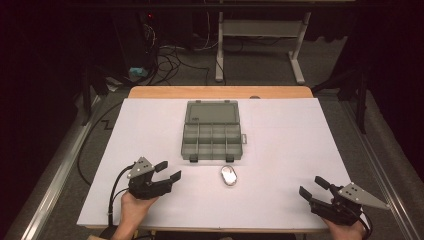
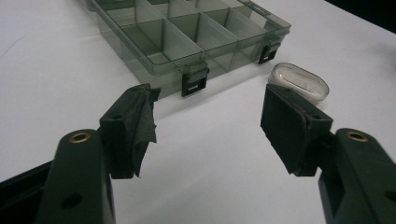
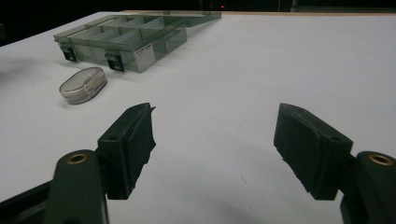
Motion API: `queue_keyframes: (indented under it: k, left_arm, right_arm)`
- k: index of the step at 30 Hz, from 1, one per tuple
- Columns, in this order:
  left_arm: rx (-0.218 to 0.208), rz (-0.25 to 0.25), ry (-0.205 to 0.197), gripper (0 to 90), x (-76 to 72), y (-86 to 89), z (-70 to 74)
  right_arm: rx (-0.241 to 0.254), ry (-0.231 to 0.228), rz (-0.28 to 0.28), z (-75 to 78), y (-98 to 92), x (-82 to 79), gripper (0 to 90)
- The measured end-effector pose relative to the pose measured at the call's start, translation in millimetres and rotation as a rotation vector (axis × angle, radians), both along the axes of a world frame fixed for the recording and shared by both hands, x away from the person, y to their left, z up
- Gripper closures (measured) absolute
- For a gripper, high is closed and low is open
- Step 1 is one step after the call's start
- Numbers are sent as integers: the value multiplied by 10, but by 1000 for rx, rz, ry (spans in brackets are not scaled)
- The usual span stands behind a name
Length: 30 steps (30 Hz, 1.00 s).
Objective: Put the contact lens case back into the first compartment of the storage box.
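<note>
A smoky clear compartment box point(image 1: 212, 135) lies open in the middle of the white table, its lid point(image 1: 212, 112) folded back on the far side and its two latches facing me. A small oval clear case point(image 1: 229, 175) sits just in front of it. My left gripper point(image 1: 168, 171) is at the near left, open and holding nothing, pointing toward the case. In the left gripper view the box point(image 2: 201, 35) and the case point(image 2: 299, 81) lie just beyond the gripper point(image 2: 208, 95). My right gripper point(image 1: 311, 186) rests open at the near right; its view has box point(image 3: 126, 39) and case point(image 3: 83, 84) far left of the gripper point(image 3: 215, 112).
A white sheet point(image 1: 280, 150) covers the tabletop, with a strip of bare wood point(image 1: 220, 92) along the far edge. Beyond the table are floor cables point(image 1: 170, 60) and a white desk frame point(image 1: 260, 35). The compartments I can see look empty.
</note>
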<state>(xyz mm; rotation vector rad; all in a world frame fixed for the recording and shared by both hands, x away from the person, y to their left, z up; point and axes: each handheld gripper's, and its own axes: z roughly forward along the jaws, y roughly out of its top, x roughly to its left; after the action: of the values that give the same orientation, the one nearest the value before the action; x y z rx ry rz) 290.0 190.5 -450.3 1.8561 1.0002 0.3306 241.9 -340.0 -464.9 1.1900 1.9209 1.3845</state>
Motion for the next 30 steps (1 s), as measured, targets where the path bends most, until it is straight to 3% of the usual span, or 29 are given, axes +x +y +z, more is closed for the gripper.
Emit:
queue_keyframes:
  k: [5, 11, 16, 30]
  left_arm:
    - [39, -27, -7, 349, 5, -104, 40]
    - [16, -62, 0, 355, 37, -252, 109]
    - [46, -94, 9, 353, 89, -401, 103]
    - [58, -130, 5, 350, 141, -608, 121]
  right_arm:
    - [-3, -1, 3, 5, 8, 13, 288]
    - [3, 4, 7, 2, 11, 51, 288]
    - [7, -3, 5, 3, 4, 39, 288]
    - [3, -5, 3, 5, 2, 37, 289]
